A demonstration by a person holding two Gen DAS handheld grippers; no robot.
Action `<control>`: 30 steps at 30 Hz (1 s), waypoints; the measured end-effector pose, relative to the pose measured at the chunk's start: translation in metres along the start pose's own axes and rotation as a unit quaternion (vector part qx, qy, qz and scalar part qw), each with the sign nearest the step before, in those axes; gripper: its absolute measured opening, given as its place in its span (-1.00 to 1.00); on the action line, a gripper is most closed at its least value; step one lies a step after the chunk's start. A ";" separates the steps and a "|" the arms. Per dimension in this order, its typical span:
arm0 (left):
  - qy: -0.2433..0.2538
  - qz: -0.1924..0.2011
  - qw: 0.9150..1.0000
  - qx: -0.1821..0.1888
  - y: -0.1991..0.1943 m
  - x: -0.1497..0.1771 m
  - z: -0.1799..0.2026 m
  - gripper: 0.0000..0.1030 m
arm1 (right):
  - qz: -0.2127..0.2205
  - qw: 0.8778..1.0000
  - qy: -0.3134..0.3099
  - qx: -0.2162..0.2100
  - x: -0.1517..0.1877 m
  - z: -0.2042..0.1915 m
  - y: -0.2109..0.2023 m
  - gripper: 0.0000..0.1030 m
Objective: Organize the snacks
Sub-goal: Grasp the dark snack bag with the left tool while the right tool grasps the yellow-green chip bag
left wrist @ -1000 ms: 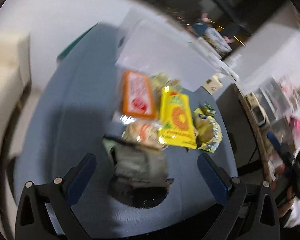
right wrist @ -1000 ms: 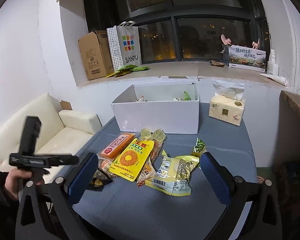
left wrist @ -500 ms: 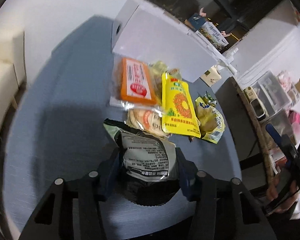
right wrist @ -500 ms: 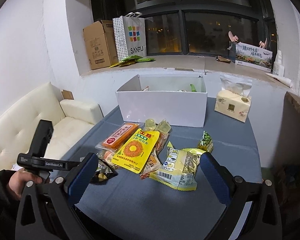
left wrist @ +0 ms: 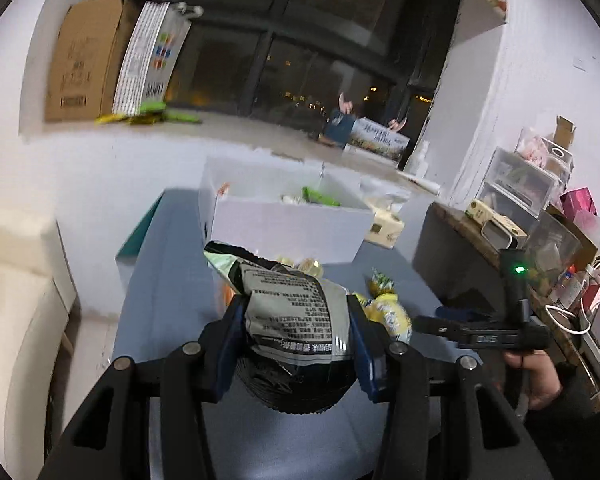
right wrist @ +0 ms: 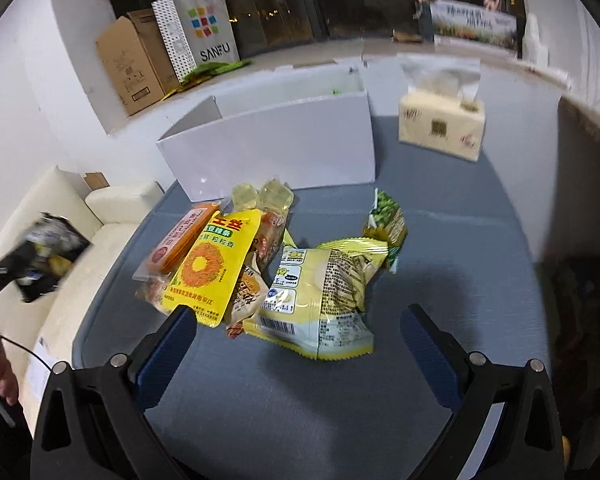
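1. Lifted since half a second ago: crinkled grey-and-black foil snack bag (left wrist: pixel 296 320), then down at the blue-grey table top (right wrist: pixel 440 216), now raised in the left gripper (left wrist: pixel 294 334) and facing the white open-topped box (left wrist: pixel 284 224).
2. Left jaws clamped on the bag's two sides, blue pads pressed into the foil; bag's lower part bulging dark beneath the pads.
3. Same bag seen from the right wrist as a blurred dark shape (right wrist: pixel 46 258) at the far left edge, off the table and over the cream sofa (right wrist: pixel 80 232).
4. Right gripper (right wrist: pixel 300 344) spread wide apart, holding nothing, hovering above the pale yellow puffed snack bag (right wrist: pixel 320 300).
5. Lying on the table near the box: bright yellow sunflower-print pouch (right wrist: pixel 210 264), orange flat packet (right wrist: pixel 182 236) partly under it, small green-pea packet (right wrist: pixel 386 220).
6. Box contents mostly hidden by its wall; only a green wrapper tip (left wrist: pixel 320 197) clear.
7. Print on the held bag too small to read; packets beneath the yellow pouch largely covered.
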State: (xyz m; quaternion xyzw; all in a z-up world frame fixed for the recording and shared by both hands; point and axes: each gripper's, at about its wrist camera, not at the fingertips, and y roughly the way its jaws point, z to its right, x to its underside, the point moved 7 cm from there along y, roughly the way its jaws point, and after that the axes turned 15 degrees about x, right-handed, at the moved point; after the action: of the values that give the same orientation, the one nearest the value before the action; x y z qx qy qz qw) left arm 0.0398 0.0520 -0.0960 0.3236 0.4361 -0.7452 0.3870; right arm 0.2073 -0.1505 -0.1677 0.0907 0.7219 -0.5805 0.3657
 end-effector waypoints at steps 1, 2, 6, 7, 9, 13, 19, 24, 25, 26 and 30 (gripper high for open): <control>0.006 -0.003 1.000 0.004 0.001 -0.002 0.004 0.02 | -0.004 1.000 0.004 -0.003 -0.001 0.000 0.004 1.00; 0.010 -0.002 1.000 0.006 0.001 -0.003 0.006 0.02 | -0.005 1.000 0.007 -0.009 -0.003 0.000 0.008 1.00; 0.017 -0.004 1.000 0.012 0.002 -0.004 0.014 0.02 | -0.024 0.999 0.012 -0.020 -0.009 -0.004 0.028 1.00; 0.020 -0.006 1.000 0.015 0.002 -0.004 0.016 0.02 | -0.029 0.999 0.013 -0.018 -0.010 -0.004 0.034 1.00; 0.029 -0.005 0.999 0.013 0.001 -0.004 0.020 0.02 | -0.042 0.999 0.018 -0.014 -0.012 -0.005 0.046 1.00; 0.044 0.004 0.999 0.016 0.001 -0.006 0.027 0.02 | -0.059 0.998 0.023 -0.005 -0.012 -0.008 0.063 0.94; 0.051 0.006 0.999 0.015 0.001 -0.006 0.028 0.02 | -0.066 0.998 -0.002 -0.001 -0.003 -0.015 0.067 0.05; 0.050 0.014 0.998 0.018 0.001 -0.011 0.026 0.02 | -0.023 1.000 -0.002 -0.010 -0.009 -0.016 0.035 0.04; 0.052 0.016 0.998 0.020 0.002 -0.014 0.027 0.02 | -0.013 1.000 -0.003 -0.013 -0.012 -0.017 0.028 0.04; 0.054 0.020 0.998 0.020 0.003 -0.018 0.026 0.02 | 0.001 1.000 -0.003 -0.015 -0.017 -0.017 0.018 0.04; 0.069 0.032 0.997 0.023 0.011 -0.044 0.024 0.02 | 0.060 0.998 -0.008 -0.027 -0.043 -0.022 -0.023 0.04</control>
State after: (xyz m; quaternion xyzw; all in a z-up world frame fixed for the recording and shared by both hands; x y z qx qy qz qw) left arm 0.0677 0.0397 -0.0546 0.3967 0.4339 -0.7183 0.3721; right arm 0.2160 -0.1252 -0.1208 0.1198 0.7278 -0.5382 0.4078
